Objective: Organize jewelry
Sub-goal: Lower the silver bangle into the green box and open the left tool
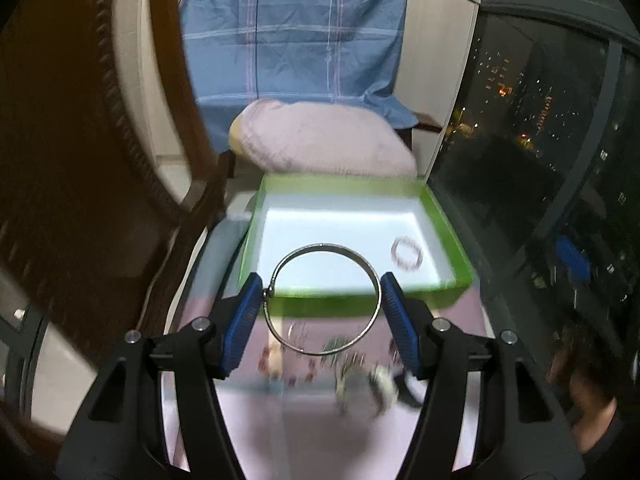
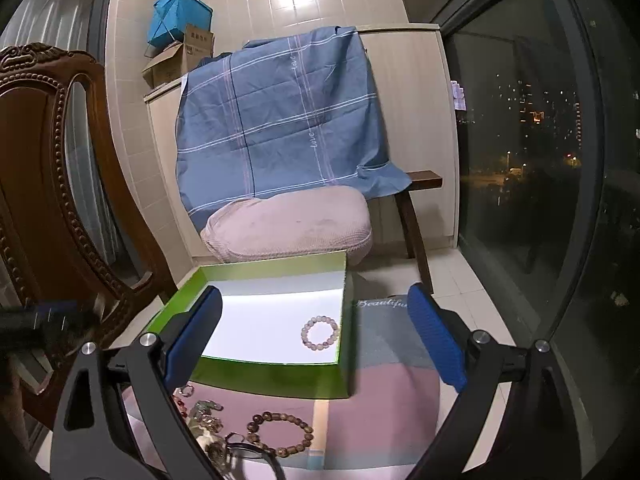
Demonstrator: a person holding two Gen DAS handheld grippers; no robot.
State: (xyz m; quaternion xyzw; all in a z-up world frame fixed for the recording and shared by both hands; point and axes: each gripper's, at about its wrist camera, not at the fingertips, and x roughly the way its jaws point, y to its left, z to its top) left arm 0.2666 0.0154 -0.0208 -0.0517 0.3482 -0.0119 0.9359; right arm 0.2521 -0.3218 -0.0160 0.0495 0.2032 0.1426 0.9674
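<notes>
Jewelry is barely sorted: one bead bracelet (image 2: 320, 333) lies in the green box (image 2: 264, 380). Left gripper (image 1: 322, 300) clamps a metal bangle (image 1: 322, 299) near the box's near edge. Right gripper (image 2: 316, 344) gapes wide, empty. Brown beads (image 2: 280, 434) and other pieces wait on the near mat (image 2: 380, 408).

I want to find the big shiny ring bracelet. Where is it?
In the left wrist view the silver bangle is held between the jaws of the left gripper, in front of the near wall of the green box.
</notes>
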